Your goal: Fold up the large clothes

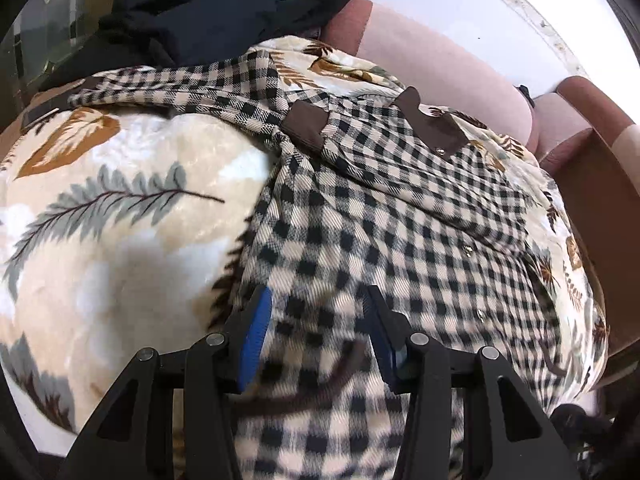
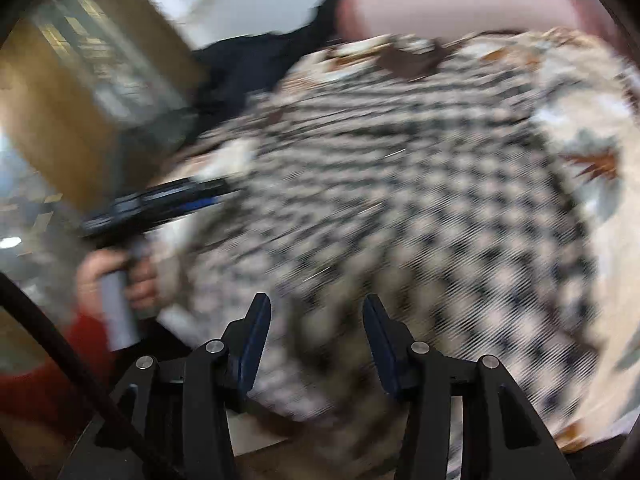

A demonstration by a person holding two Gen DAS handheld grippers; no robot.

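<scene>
A large black-and-cream checked shirt with brown collar patches lies spread over a leaf-print blanket. My left gripper hovers open just above the shirt's lower part, and no cloth is pinched between its blue pads. The right wrist view is heavily blurred. In it my right gripper stands open above the same shirt, also holding nothing. The left gripper shows at the left of that view, held by a hand with a red sleeve.
A dark garment lies heaped at the far edge of the blanket. Pink and brown sofa cushions rise behind, with an armrest to the right. A wooden cabinet with glass stands to the left.
</scene>
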